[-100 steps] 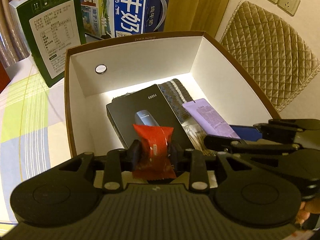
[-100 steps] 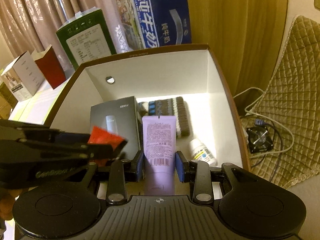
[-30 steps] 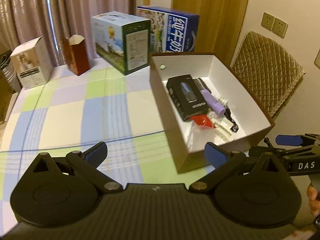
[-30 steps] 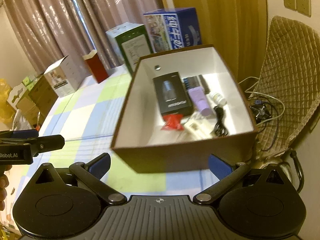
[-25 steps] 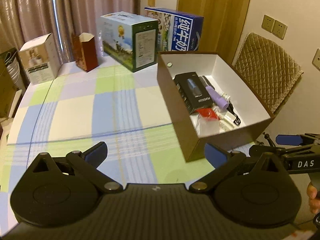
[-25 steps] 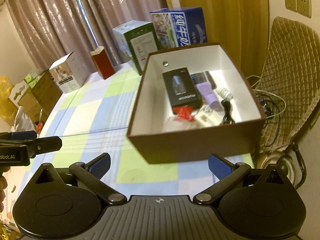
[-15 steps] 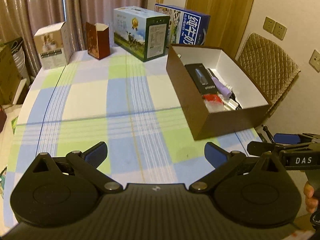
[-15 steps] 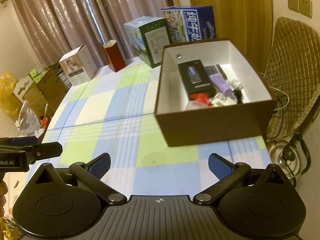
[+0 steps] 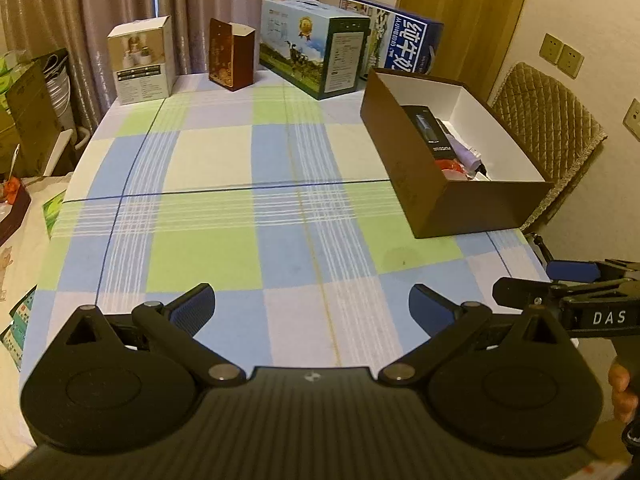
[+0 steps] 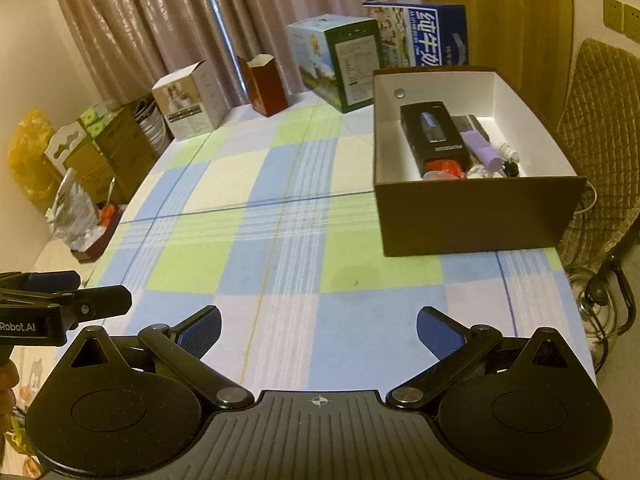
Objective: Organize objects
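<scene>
Two hand-held grippers hover over the near edge of a counter (image 9: 224, 168) covered in a blue, green and cream checked cloth. The left gripper (image 9: 311, 305) has its jaws spread wide and holds nothing; seen from the right wrist, it enters at the far left (image 10: 80, 300), where its jaws cannot be judged. Along the counter's far edge, left to right, stand a white carton (image 9: 141, 65), a dark red carton (image 9: 232, 54) with its top open, a green milk case (image 9: 314, 62) and, behind it, a blue milk case (image 9: 394, 42) against the wooden panel. Toward the right side of the counter sits the open brown box (image 10: 472, 216) with its white lining, well apart from both grippers. Inside it a black product box (image 10: 434, 138) lies against the left wall; just beside it on the right lie a purple tube (image 10: 482, 150) and a striped knitted item (image 10: 472, 122), with a small white bottle (image 10: 507, 153) farther right. A red packet (image 10: 440, 168) lies at the near end of the black product box, touching pale wrapped items that are too small to identify. The right gripper (image 10: 318, 330) also has its jaws wide apart and empty over the cloth. A quilted chair (image 9: 548, 120) stands past the counter's right edge.
</scene>
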{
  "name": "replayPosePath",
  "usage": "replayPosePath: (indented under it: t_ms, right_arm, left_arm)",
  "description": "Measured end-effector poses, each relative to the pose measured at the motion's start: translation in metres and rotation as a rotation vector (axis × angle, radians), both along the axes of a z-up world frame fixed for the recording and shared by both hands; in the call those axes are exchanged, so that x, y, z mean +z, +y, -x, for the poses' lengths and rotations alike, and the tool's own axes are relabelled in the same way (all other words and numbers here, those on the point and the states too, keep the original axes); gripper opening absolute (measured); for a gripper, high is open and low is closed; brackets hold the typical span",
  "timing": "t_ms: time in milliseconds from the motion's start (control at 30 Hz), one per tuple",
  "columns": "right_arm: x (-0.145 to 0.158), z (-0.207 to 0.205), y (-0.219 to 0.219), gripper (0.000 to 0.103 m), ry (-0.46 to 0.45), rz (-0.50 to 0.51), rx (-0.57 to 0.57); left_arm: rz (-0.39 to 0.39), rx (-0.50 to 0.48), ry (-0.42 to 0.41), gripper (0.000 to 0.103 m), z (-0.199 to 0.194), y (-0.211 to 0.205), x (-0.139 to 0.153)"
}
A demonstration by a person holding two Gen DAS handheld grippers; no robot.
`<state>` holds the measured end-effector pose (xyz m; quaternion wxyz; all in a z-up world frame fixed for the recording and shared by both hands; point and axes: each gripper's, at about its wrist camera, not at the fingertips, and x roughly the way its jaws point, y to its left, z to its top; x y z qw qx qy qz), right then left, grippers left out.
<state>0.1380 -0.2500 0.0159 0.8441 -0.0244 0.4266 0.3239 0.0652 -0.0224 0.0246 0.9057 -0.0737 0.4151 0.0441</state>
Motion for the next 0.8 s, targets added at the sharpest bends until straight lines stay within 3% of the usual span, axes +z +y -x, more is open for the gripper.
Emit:
replayPosePath:
  t_ms: [800]
  right_arm:
    - [0.000, 0.024, 0.011, 0.101, -0.007, 0.003, 0.020]
  left_arm:
    - [-0.001, -0.001, -0.003, 0.102, 0.028, 0.014, -0.001]
